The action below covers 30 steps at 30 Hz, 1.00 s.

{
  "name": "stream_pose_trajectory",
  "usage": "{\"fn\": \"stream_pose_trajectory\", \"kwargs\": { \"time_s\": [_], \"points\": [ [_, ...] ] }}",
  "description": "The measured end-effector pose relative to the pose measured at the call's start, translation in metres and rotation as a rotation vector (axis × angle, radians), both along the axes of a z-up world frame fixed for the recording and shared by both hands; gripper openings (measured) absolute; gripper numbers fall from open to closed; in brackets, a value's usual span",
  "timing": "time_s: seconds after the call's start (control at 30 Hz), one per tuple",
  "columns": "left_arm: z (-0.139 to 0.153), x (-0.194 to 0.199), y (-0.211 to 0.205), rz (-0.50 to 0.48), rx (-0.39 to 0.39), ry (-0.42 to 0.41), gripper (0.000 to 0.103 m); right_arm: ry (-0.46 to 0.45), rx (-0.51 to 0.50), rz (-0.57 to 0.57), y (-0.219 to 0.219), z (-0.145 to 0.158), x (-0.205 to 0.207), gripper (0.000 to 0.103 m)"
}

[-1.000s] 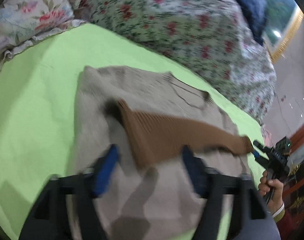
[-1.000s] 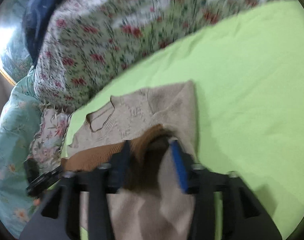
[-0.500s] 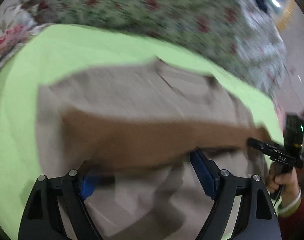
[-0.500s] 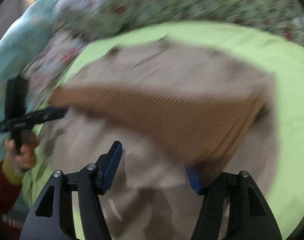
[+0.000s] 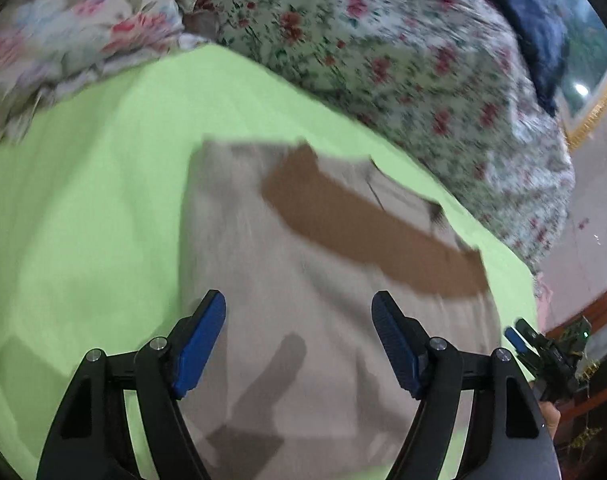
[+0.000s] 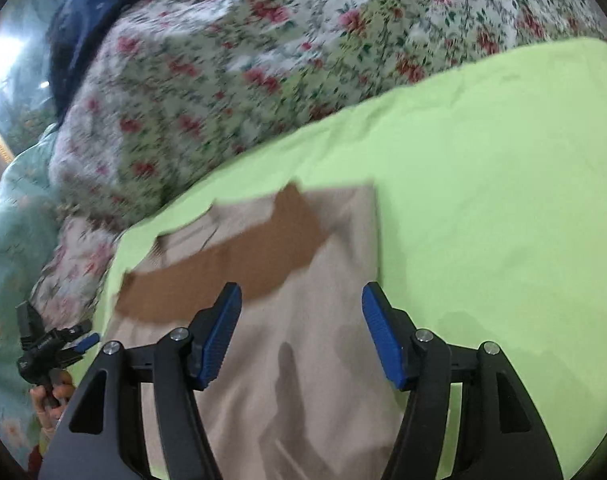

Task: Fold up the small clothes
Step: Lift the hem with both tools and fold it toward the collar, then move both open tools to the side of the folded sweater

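A small beige knit sweater lies flat on the lime green sheet; it also shows in the right wrist view. Its brown sleeve lies folded across the chest, seen too in the right wrist view. My left gripper is open and empty above the sweater's lower body. My right gripper is open and empty above the sweater, just below the sleeve. Each gripper shows small at the other view's edge, the right one and the left one.
A floral quilt is heaped behind the sweater, also in the right wrist view. A floral pillow lies at the far left. A dark blue cloth sits on top of the quilt. Bare green sheet spreads to the right.
Both grippers opened and let go of the brown sleeve, which now lies flat across the sweater. Both have drawn back toward the sweater's lower part.
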<state>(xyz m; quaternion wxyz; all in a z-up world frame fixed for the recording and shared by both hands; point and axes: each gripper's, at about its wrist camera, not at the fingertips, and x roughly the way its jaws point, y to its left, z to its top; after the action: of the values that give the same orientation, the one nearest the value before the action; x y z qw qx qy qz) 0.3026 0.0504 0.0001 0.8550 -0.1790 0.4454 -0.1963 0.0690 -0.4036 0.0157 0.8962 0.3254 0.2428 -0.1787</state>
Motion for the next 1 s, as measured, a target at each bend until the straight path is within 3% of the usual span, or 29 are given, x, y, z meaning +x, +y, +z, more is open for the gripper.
{"fn": "stream_pose_trajectory", "kwargs": {
  "time_s": [0.23,0.43,0.67,1.0],
  "points": [
    [-0.014,-0.112,-0.012,0.019,0.011,-0.038,0.076,0.001,-0.029,0.07,0.074,-0.015,-0.035,0.068],
    [-0.029,-0.152,-0.019,-0.005,-0.012,0.019,0.076,-0.006,0.003,0.108,0.115,-0.026,-0.055,0.069],
    [-0.048,-0.149,-0.02,0.03,-0.079,0.08,0.077,-0.016,0.038,0.117,0.136,-0.028,-0.074,0.07],
    [-0.058,-0.103,-0.007,0.162,-0.16,0.074,0.077,-0.018,0.058,0.115,0.136,-0.027,-0.08,0.072]
  ]
}}
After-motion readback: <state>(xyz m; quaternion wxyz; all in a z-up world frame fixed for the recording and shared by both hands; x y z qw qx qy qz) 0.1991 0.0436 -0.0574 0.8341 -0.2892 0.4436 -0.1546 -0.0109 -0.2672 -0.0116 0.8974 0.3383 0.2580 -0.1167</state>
